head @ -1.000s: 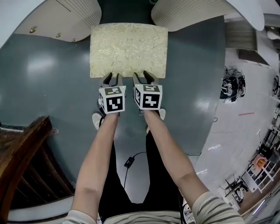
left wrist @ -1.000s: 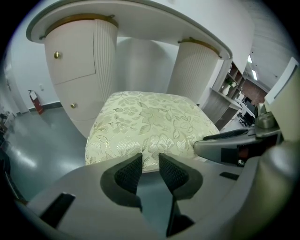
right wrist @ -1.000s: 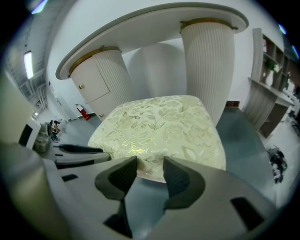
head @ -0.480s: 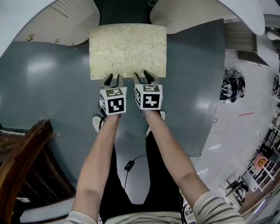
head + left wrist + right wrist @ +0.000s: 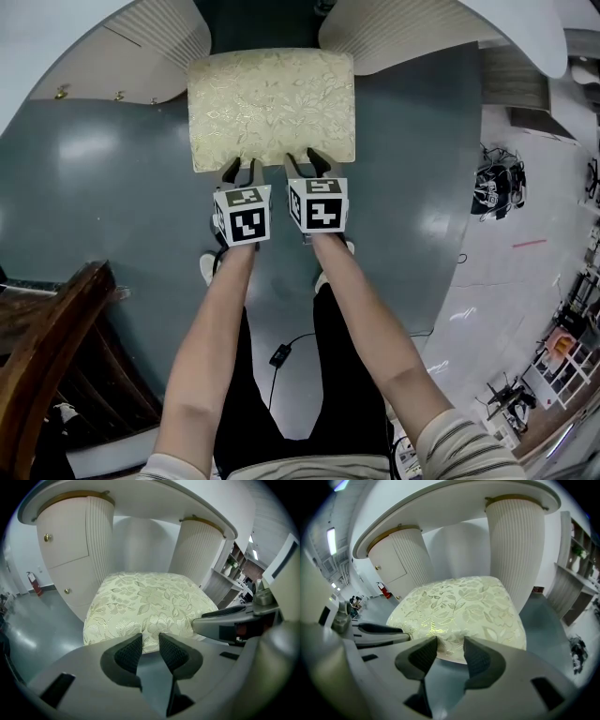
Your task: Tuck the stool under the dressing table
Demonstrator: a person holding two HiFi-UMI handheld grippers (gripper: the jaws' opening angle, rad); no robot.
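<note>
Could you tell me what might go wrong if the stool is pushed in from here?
The left gripper and right gripper only press open jaws against the stool at its soft near edge, so they might slip up over it. An uneven push could swing a corner into a ribbed pedestal.

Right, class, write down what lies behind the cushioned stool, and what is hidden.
Behind the stool stands the dressing table. Its knee gap opens between two ribbed pedestals, with a pale surface at the back. The stool hides the gap's lower part.
</note>
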